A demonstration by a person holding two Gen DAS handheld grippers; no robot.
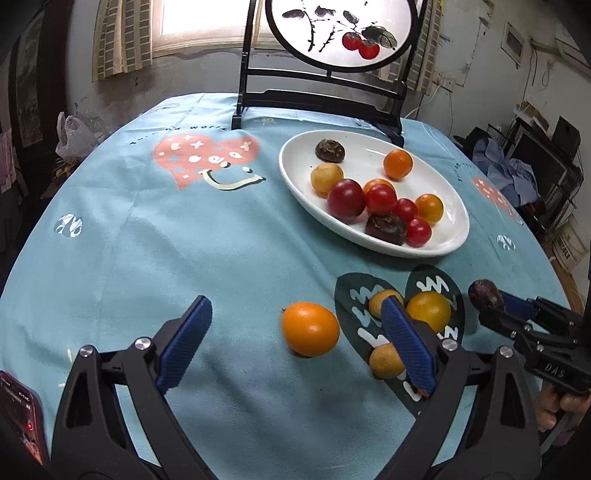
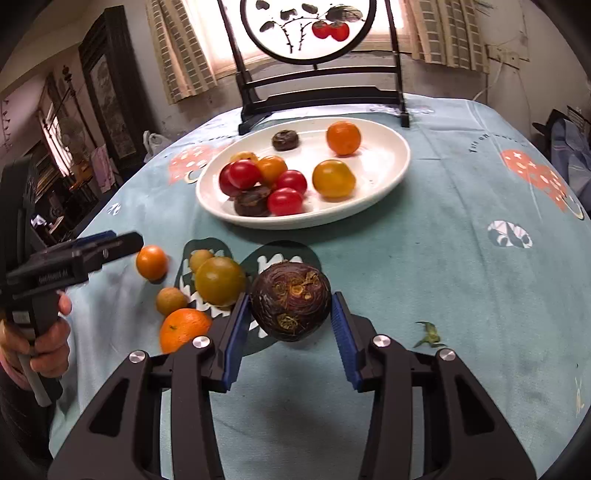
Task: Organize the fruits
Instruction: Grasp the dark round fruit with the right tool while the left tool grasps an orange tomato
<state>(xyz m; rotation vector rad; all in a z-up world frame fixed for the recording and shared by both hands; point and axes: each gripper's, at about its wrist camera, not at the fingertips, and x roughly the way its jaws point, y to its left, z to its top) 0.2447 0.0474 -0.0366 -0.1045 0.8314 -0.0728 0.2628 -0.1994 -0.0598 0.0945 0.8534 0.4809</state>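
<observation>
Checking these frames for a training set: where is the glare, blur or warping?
Left wrist view: window blown out, table edge bowed by the fisheye, fruit sharp. Right wrist view: backlit round screen glares, corners dark, yellow tomato on the plate slightly smeared, held dark fruit crisp.

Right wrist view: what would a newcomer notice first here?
First the dark brown round fruit, held between the right gripper's jaws above the blue tablecloth. Behind it, the white oval plate holds red, orange and dark fruits. At left, loose orange fruits lie near the left gripper.
</observation>
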